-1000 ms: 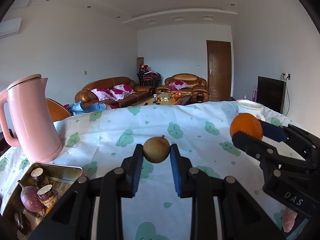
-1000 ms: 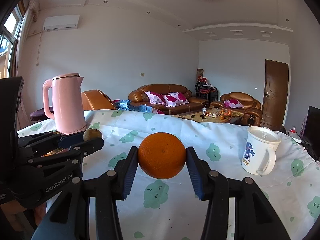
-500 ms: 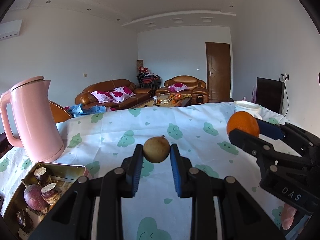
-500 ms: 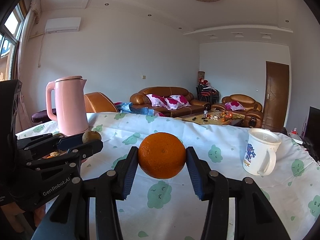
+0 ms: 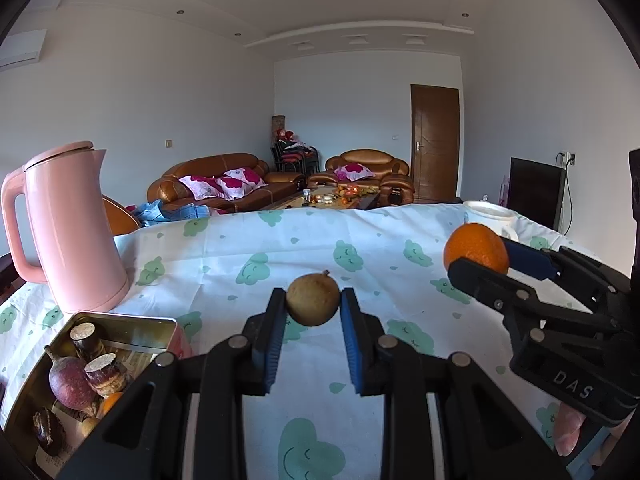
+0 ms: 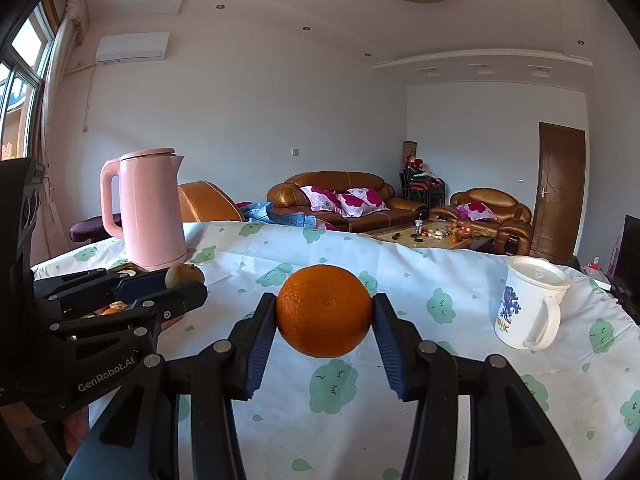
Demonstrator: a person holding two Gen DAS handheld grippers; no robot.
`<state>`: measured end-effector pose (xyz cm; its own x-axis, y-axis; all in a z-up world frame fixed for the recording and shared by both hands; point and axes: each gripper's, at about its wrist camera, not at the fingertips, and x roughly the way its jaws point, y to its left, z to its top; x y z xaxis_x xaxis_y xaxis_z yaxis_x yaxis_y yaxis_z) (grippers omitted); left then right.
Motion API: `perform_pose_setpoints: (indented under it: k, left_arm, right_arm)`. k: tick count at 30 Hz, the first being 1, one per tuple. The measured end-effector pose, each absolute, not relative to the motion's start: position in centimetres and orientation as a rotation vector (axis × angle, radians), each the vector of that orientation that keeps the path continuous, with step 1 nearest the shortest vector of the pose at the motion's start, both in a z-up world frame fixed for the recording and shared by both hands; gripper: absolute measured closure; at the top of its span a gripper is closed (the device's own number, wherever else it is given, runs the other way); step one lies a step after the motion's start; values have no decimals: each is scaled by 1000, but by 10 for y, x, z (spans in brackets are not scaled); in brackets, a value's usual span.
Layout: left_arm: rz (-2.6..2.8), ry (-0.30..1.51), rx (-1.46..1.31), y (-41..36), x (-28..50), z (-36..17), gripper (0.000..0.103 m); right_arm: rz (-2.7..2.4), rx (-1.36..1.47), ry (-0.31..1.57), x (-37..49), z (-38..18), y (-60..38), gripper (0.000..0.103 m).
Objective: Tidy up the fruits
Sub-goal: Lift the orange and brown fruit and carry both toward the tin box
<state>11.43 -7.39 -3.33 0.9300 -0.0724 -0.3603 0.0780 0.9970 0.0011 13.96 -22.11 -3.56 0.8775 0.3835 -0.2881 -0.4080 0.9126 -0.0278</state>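
My left gripper (image 5: 313, 302) is shut on a small brown round fruit (image 5: 313, 299), held above the tablecloth. My right gripper (image 6: 325, 312) is shut on an orange (image 6: 324, 310), also held in the air. In the left wrist view the orange (image 5: 475, 247) and the right gripper (image 5: 480, 264) show at the right. In the right wrist view the brown fruit (image 6: 184, 275) and the left gripper (image 6: 182, 284) show at the left. An open metal tin (image 5: 128, 322) at the lower left holds a purple root, cut cane pieces and other produce.
A pink kettle (image 5: 68, 228) stands behind the tin at the table's left. A white mug (image 6: 528, 308) stands at the right. The table (image 5: 360, 240) wears a white cloth with green cloud prints. Sofas and a low table lie beyond its far edge.
Both grippers keep their grip. In the left wrist view the kettle and tin have slid a little right and up; the orange sits a bit lower and further left.
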Motion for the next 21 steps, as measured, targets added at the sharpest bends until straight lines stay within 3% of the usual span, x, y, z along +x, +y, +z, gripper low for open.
perform_pose_setpoints:
  k: [21]
  left_arm:
    - [-79,359,11,-51,87,-27,75]
  right_arm:
    - [477,-92,287,115,-31,-202,53]
